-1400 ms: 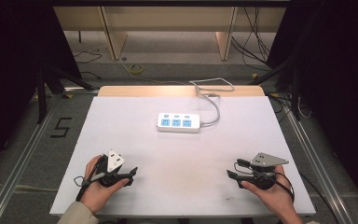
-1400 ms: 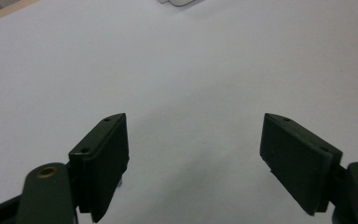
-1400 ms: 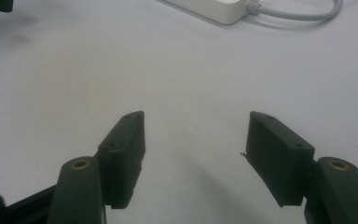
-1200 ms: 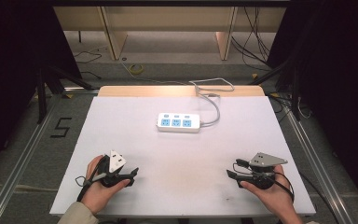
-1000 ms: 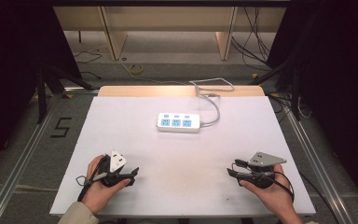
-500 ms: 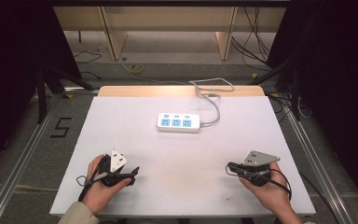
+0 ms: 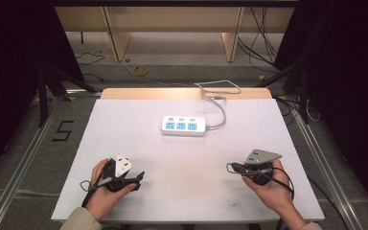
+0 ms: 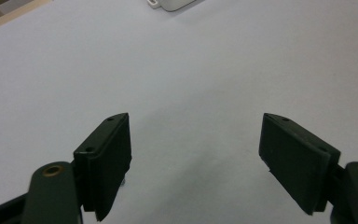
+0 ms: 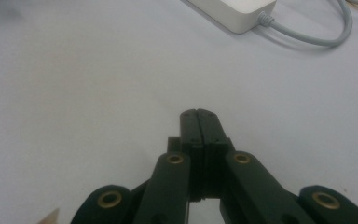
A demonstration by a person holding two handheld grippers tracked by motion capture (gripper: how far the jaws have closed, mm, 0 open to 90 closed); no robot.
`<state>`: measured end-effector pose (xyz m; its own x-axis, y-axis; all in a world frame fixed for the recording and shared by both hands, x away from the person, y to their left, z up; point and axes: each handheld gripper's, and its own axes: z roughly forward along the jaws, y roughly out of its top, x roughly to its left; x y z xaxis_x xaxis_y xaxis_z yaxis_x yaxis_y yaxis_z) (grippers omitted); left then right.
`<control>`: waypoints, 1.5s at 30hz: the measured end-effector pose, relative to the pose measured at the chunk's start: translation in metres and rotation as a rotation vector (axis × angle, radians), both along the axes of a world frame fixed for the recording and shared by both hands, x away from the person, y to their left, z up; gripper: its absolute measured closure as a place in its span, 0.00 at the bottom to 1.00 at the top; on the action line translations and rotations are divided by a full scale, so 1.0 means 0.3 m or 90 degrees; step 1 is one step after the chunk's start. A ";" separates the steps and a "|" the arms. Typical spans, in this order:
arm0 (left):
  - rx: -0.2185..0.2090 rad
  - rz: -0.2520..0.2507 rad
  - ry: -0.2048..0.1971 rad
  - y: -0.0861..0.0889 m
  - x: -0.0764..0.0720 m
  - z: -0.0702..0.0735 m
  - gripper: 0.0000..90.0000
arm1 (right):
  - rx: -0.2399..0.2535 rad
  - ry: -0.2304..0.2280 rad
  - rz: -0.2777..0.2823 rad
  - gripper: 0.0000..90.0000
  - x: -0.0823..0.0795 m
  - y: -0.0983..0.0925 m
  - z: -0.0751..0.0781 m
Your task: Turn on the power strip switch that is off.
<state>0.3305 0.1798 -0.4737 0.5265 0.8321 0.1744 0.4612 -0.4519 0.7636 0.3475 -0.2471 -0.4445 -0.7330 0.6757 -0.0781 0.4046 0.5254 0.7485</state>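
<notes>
Item 1, left gripper [image 7: 136, 178]: held in the person's left hand [image 7: 103, 191] low over the near left part of the white table [image 7: 124, 129]. Jaws stand wide apart with nothing between them; in the left gripper view [image 8: 196, 154] bare table surface lies in the gap. A white three-cornered plate sits on top of the body.

Item 2, right gripper [image 7: 231, 166]: held in the person's right hand [image 7: 273, 191] over the near right part of the table, tips turned toward the table's middle. Jaws have just been closing and are now pressed flat together, pad against pad, with nothing between them, as the right gripper view [image 9: 199, 115] shows. A grey three-cornered plate rides on top; a black cable loops beside the hand.

Item 3, power strip [image 7: 184, 126]: white, three blue socket faces, lying flat on the table well ahead of both grippers, roughly midway between them and beyond their tips. Neither gripper touches it. In the right gripper view its corner [image 9: 235, 11] lies ahead and to the right of the closed tips.

Item 4, grey cord [image 7: 220, 108]: runs from the strip's right end toward the far table edge.
</notes>
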 end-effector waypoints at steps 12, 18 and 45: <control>-0.003 0.004 -0.001 0.000 0.002 -0.001 0.28 | -0.022 0.013 0.007 1.00 0.038 0.053 0.019; 0.000 0.002 0.000 -0.002 0.000 -0.002 0.28 | -0.031 0.013 0.013 1.00 0.066 0.084 0.033; -0.001 -0.001 -0.006 -0.010 0.002 0.000 0.29 | -0.048 0.008 0.024 1.00 0.161 0.179 0.077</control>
<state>0.3311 0.1769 -0.4739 0.5257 0.8316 0.1788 0.4532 -0.4517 0.7685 0.3957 -0.1933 -0.4214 -0.7589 0.6404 -0.1179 0.3931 0.5949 0.7011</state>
